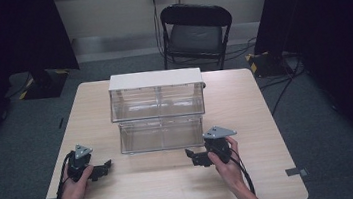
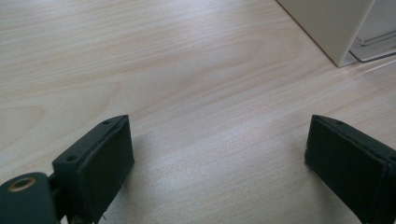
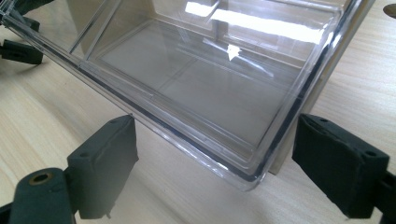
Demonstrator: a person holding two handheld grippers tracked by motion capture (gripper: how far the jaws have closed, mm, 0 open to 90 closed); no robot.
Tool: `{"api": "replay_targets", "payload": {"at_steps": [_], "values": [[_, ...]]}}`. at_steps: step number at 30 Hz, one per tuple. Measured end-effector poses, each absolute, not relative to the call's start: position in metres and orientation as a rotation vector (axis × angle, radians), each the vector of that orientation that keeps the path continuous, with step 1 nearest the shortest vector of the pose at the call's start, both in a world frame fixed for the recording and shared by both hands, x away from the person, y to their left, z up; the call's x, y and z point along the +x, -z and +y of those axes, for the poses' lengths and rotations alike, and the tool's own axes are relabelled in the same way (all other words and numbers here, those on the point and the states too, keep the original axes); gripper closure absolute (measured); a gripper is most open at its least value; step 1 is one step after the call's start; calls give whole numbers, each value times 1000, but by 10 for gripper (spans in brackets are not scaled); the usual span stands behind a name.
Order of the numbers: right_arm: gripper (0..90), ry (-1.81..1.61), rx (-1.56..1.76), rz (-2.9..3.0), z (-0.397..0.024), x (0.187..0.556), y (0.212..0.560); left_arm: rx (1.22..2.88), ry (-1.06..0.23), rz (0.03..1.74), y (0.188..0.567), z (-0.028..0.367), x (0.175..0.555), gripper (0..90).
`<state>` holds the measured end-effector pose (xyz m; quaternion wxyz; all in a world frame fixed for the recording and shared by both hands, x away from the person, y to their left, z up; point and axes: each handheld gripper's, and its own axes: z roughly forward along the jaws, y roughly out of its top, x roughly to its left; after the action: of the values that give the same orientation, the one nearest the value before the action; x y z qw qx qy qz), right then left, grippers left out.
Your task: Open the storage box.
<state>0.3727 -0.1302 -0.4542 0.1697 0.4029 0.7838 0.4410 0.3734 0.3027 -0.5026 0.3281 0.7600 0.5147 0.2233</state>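
Resting on the pale wooden table, both hand-held grippers sit near its front edge, one on each side of a clear plastic two-tier drawer cabinet with a white top. Cabinet stands mid-table; lower clear drawer juts forward of the upper tier, toward the person. Left gripper in the person's left hand, jaws pointing inward to the right, spread wide with nothing between them; in the left gripper view only bare wood grain lies between the black pads, and the cabinet's white corner shows at upper right, well apart. Right gripper in the right hand, jaws pointing left, just beside the drawer's front right corner. Right gripper view: jaws wide apart, empty, the drawer's rounded clear corner sitting close ahead, not touching either pad. Black folding chair behind the table, on grey floor.
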Motion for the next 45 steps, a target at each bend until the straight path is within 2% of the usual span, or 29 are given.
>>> {"api": "replay_targets", "payload": {"at_steps": [45], "values": [[132,-1278,1135,2230,-132,370,444,1989,-585,1348,503,303,373,74]]}}
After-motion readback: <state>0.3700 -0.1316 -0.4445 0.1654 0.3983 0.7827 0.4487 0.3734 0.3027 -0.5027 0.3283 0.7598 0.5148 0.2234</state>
